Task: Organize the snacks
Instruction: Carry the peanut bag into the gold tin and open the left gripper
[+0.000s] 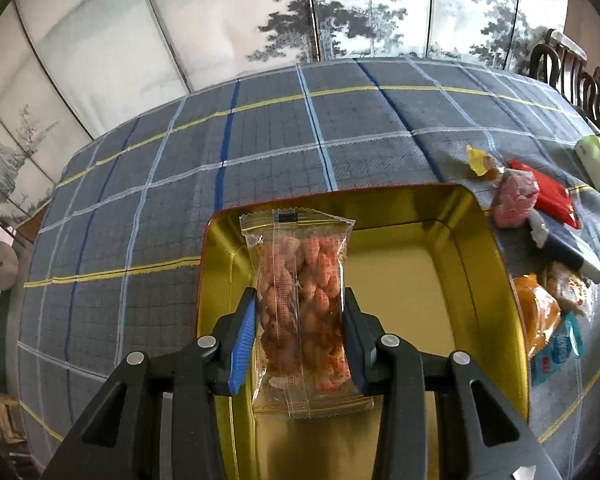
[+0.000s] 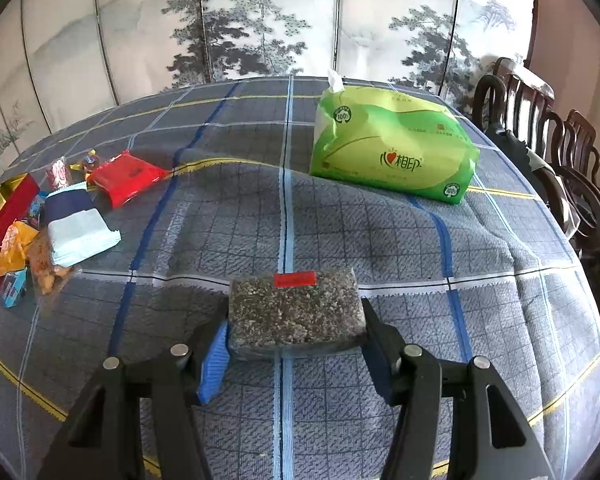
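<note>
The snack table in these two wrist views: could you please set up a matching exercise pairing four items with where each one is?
Items:
1. Clear packet of orange-red peanuts
2. Dark speckled sesame block with red label
3. Green plastic tissue pack
4. Red foil snack packet

Places:
A. Lying on the checked cloth near the other loose snacks
B. Clamped in the left hand-held gripper above the gold tin
C. Between the right hand-held gripper pads
D. Standing alone towards the table's far side

Pairs: 1-B, 2-C, 3-D, 4-A
</note>
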